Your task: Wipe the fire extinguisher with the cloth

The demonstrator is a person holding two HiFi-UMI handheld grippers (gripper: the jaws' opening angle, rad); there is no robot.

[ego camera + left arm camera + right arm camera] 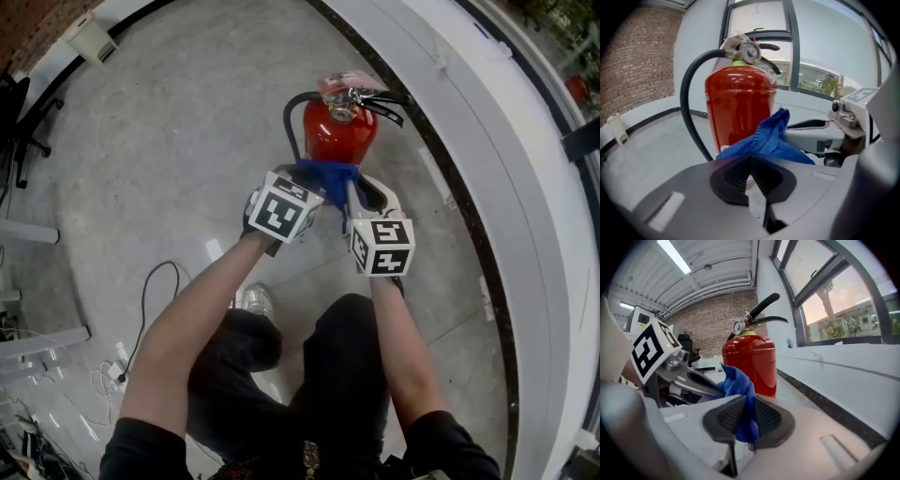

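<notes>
Blue cloth hangs before the red fire extinguisher at upper centre, pinched by left gripper and right gripper; black hose curls left, white ledge right.

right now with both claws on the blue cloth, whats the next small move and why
Probably pull the cloth taut and press it flat on the fire extinguisher body. The left claw and right claw each pinch an end, but the cloth sits bunched in front of the extinguisher, not spread over it.
</notes>
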